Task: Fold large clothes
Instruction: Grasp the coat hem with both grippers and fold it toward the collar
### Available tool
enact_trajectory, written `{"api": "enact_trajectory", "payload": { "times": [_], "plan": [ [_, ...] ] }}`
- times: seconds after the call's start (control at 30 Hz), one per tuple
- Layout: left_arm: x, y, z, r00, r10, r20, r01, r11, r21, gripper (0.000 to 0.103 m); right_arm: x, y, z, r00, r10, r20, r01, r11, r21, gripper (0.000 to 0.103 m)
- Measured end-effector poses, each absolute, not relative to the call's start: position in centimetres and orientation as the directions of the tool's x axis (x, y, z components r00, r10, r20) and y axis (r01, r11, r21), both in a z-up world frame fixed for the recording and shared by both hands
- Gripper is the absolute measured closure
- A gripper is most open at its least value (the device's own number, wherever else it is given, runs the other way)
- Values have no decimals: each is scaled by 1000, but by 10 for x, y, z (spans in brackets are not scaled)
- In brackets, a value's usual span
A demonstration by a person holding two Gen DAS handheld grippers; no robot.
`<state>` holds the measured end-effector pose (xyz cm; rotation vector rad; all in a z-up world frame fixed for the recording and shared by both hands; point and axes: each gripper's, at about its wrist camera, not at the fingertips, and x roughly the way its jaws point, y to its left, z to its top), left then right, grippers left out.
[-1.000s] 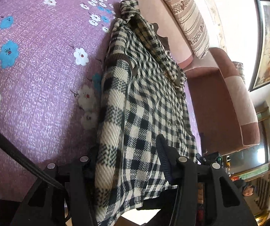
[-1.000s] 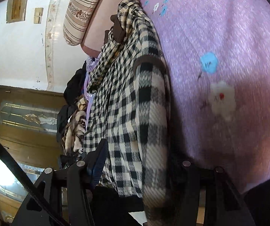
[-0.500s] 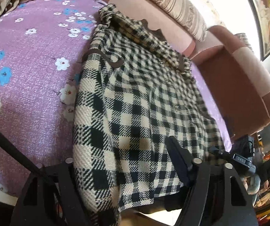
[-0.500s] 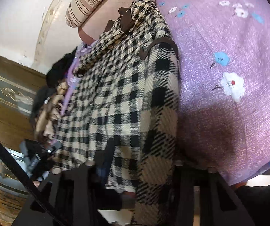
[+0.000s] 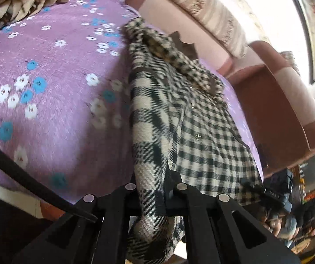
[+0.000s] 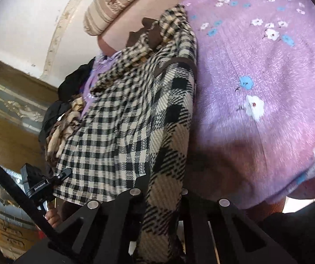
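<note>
Purple floral bedspread [image 5: 54, 114] filling frame left; left gripper [image 5: 151, 189] at bottom centre, just clamping onto checked coat [image 5: 201, 145] hem. Right view: right gripper [image 6: 160, 189] pinching the hem likewise. Probably lifting next, keeping both corners level.

A bed with a purple flower sheet

The purple sheet [image 5: 58, 110] covers the bed; a checked coat [image 5: 201, 132] lies on its right side, a crumpled tan blanket [image 5: 21, 2] far left.
</note>
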<state>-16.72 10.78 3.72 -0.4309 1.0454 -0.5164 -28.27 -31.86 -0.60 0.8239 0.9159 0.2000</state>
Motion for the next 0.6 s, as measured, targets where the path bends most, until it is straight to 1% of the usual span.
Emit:
{"api": "enact_trajectory", "payload": {
  "times": [0.1,0.23,0.3,0.37,0.5,0.6],
  "plan": [
    [-191,112,31,381,-599,-705,195,797,-572,97,-300,-314,-2,596,510,-620,152,687,711,98],
    [-202,117,16,377,-567,-732,164,819,-550,97,-314,-304,-10,534,530,-659,137,714,686,98],
    [-201,118,16,375,-575,-728,156,813,-561,97,-313,-306,-12,520,540,-662,139,711,690,98],
    [-196,115,24,381,-576,-724,174,813,-556,97,-306,-311,-7,522,555,-648,133,698,704,98],
    [-174,96,55,412,-570,-711,258,821,-509,97,-280,-320,23,553,547,-628,66,723,688,98],
    [-135,81,82,454,-555,-697,296,832,-469,96,-247,-333,49,591,522,-615,22,752,659,98]
  ]
}}
